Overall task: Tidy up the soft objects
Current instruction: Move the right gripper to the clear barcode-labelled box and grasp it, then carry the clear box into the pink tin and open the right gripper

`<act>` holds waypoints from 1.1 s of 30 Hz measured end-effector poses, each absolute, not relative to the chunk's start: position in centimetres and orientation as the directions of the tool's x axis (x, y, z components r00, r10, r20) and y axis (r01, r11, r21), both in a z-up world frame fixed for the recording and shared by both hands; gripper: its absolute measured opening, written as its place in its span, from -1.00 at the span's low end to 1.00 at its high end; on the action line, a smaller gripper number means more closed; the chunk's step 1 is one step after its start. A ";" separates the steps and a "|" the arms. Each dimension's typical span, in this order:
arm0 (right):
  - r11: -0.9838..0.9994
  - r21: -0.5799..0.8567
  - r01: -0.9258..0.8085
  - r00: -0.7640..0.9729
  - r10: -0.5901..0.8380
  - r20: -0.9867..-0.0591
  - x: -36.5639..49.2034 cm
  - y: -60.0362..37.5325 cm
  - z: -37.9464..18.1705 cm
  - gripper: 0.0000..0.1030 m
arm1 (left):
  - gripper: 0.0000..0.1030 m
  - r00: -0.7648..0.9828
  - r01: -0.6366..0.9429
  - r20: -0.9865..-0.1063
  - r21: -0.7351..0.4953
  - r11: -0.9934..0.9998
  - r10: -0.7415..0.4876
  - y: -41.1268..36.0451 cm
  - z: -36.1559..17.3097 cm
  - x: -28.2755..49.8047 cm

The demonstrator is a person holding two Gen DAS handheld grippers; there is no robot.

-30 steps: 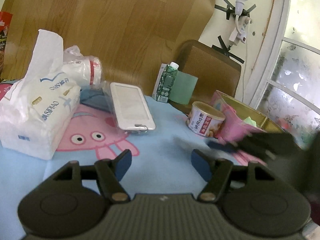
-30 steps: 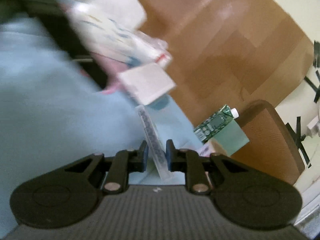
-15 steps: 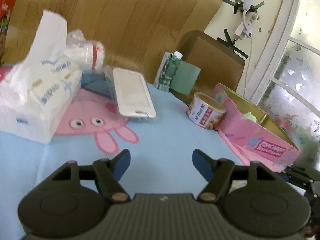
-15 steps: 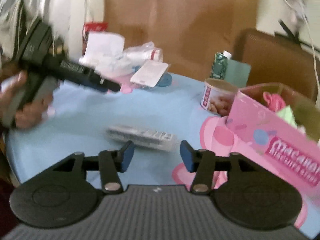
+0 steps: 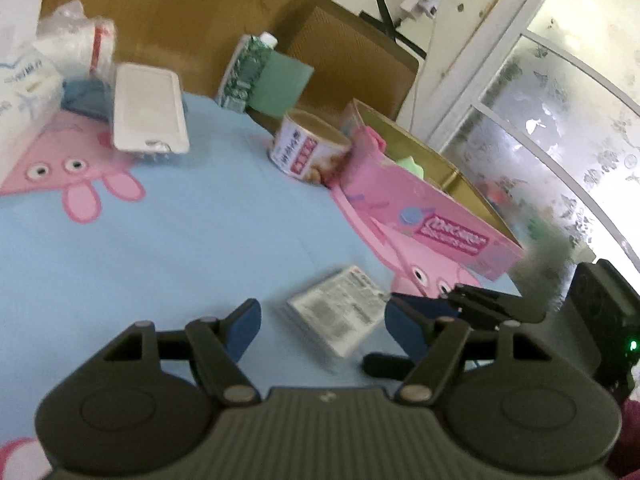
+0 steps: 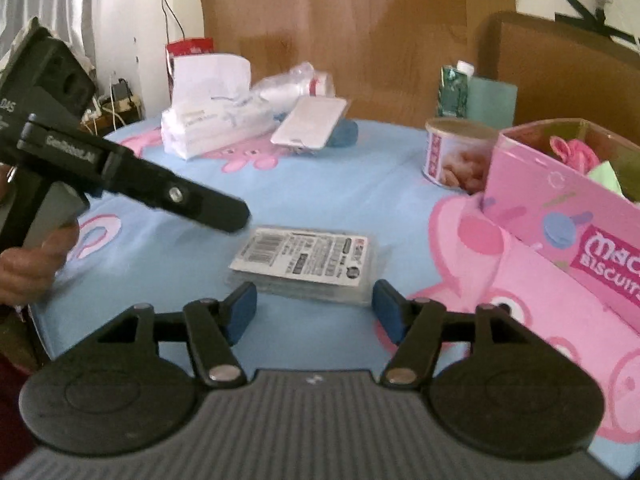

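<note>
The right tongs (image 6: 314, 309) stand spread, their jaws having just been opening, with nothing pinched; the flat packet (image 6: 304, 262) lies label-up on the tabletop (image 6: 320, 196) just beyond their tips, apart from both pads. The left tongs (image 5: 320, 322) are spread too and pinch nothing; in the left wrist view the packet (image 5: 338, 314) shows between their tips, lying on the cloth. Left of the packet, the left tongs' black body (image 6: 132, 178) reaches in above the cloth, held by a hand (image 6: 28, 268) near the tabletop's rounded near edge. Right of the packet stands the open pink box (image 6: 568, 204), soft pink and green things inside it; bare blue cloth separates the two. Beyond the packet the cloth lies open up to a round tin (image 6: 456, 154) beside the box's far corner. Farther back from the packet, near the far edge, sit a tissue pack (image 6: 212, 120), a white flat case (image 6: 310, 126) and a green carton (image 6: 454, 88).
</note>
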State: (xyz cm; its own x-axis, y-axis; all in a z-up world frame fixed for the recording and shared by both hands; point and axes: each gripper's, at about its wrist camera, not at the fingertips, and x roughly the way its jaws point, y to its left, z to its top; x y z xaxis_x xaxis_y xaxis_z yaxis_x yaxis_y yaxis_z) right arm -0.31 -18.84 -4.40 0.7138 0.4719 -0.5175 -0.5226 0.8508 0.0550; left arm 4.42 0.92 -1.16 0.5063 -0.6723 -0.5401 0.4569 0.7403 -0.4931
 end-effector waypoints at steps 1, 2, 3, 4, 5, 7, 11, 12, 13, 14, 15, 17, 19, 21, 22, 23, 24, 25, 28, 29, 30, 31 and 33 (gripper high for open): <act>0.832 0.061 -0.551 0.696 0.498 -0.518 -0.6 -18.4 -4.4 0.30 | 0.38 0.506 0.456 -0.541 -0.494 0.741 -0.672 1.0 -1.2 4.3; 0.809 0.064 -0.585 0.675 0.529 -0.515 -1.0 -17.8 -4.5 0.31 | 0.38 0.517 0.448 -0.545 -0.485 0.751 -0.660 1.1 -1.1 4.2; 0.795 0.053 -0.604 0.667 0.541 -0.512 -1.3 -17.4 -4.5 0.28 | 0.38 0.527 0.441 -0.547 -0.477 0.760 -0.650 1.4 -1.1 4.1; 0.787 0.037 -0.616 0.665 0.546 -0.509 -1.7 -17.1 -4.5 0.28 | 0.38 0.526 0.436 -0.545 -0.487 0.757 -0.653 1.8 -1.1 4.2; 0.783 0.021 -0.621 0.668 0.544 -0.507 -1.9 -16.9 -4.5 0.28 | 0.38 0.524 0.424 -0.539 -0.506 0.751 -0.660 2.2 -1.2 4.2; 0.788 0.014 -0.616 0.674 0.536 -0.508 -1.9 -16.9 -4.5 0.28 | 0.38 0.522 0.405 -0.533 -0.532 0.744 -0.666 3.0 -1.3 4.2; 0.814 0.027 -0.581 0.689 0.509 -0.516 -1.4 -17.7 -4.7 0.29 | 0.38 0.530 0.390 -0.531 -0.540 0.746 -0.662 3.7 -1.4 4.1; 0.816 0.036 -0.577 0.689 0.510 -0.514 -1.3 -17.9 -4.7 0.29 | 0.38 0.528 0.389 -0.530 -0.544 0.743 -0.664 3.8 -1.4 4.0; 0.818 0.042 -0.574 0.690 0.510 -0.514 -1.3 -18.0 -4.6 0.29 | 0.38 0.524 0.389 -0.528 -0.549 0.740 -0.668 3.8 -1.4 4.0; 0.819 0.041 -0.572 0.691 0.509 -0.513 -1.3 -17.9 -4.7 0.29 | 0.38 0.520 0.392 -0.527 -0.553 0.736 -0.672 3.7 -1.4 4.0; 0.820 0.037 -0.572 0.693 0.507 -0.513 -1.5 -17.6 -4.7 0.29 | 0.38 0.513 0.396 -0.526 -0.556 0.731 -0.678 3.6 -1.4 4.0; 0.816 0.029 -0.578 0.691 0.508 -0.515 -1.4 -17.2 -4.8 0.29 | 0.38 0.499 0.404 -0.525 -0.563 0.721 -0.689 3.3 -1.4 4.0; 0.810 0.021 -0.587 0.688 0.512 -0.514 -1.3 -16.9 -4.8 0.29 | 0.38 0.486 0.415 -0.529 -0.561 0.716 -0.696 2.7 -1.5 3.9; 0.805 0.008 -0.594 0.688 0.513 -0.513 -1.4 -16.6 -4.7 0.31 | 0.39 0.484 0.427 -0.538 -0.543 0.723 -0.690 2.0 -1.4 3.8; 0.807 -0.001 -0.591 0.693 0.507 -0.513 -1.3 -16.4 -4.7 0.34 | 0.39 0.487 0.430 -0.544 -0.531 0.730 -0.683 1.7 -1.3 3.7; 0.810 -0.008 -0.587 0.697 0.500 -0.514 -1.2 -16.3 -4.8 0.35 | 0.40 0.489 0.433 -0.548 -0.523 0.734 -0.679 1.5 -1.3 3.7; 0.812 -0.005 -0.583 0.697 0.497 -0.516 -1.1 -16.3 -4.8 0.35 | 0.40 0.490 0.434 -0.551 -0.518 0.737 -0.676 1.3 -1.2 3.7; 0.816 0.004 -0.578 0.697 0.497 -0.517 -0.9 -16.4 -4.8 0.36 | 0.40 0.489 0.435 -0.552 -0.517 0.737 -0.675 1.3 -1.3 3.7; 0.825 0.011 -0.565 0.704 0.488 -0.516 -0.4 -16.7 -4.7 0.33 | 0.32 0.487 0.429 -0.558 -0.517 0.741 -0.672 1.2 -1.2 4.1; 0.829 0.006 -0.559 0.710 0.482 -0.514 -0.3 -16.8 -4.7 0.33 | 0.31 0.492 0.420 -0.559 -0.520 0.744 -0.668 1.3 -1.2 4.3; 0.834 0.003 -0.552 0.717 0.476 -0.510 -0.2 -17.0 -4.6 0.33 | 0.31 0.495 0.415 -0.558 -0.522 0.746 -0.666 1.4 -1.2 4.4; 0.838 0.007 -0.545 0.720 0.472 -0.509 0.1 -17.2 -4.5 0.33 | 0.31 0.495 0.411 -0.560 -0.522 0.747 -0.664 1.4 -1.2 4.6; 0.841 0.037 -0.539 0.710 0.478 -0.518 0.8 -17.4 -4.7 0.33 | 0.31 0.492 0.420 -0.560 -0.517 0.745 -0.666 1.1 -1.3 4.9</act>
State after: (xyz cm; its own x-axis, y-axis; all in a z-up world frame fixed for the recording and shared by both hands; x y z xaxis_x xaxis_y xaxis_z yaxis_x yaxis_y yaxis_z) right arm 0.78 -17.42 -4.66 0.7096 0.4780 -0.5177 -0.5395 0.8412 0.0372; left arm 4.85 1.06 -1.34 0.4922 -0.6663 -0.5601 0.4204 0.7454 -0.5173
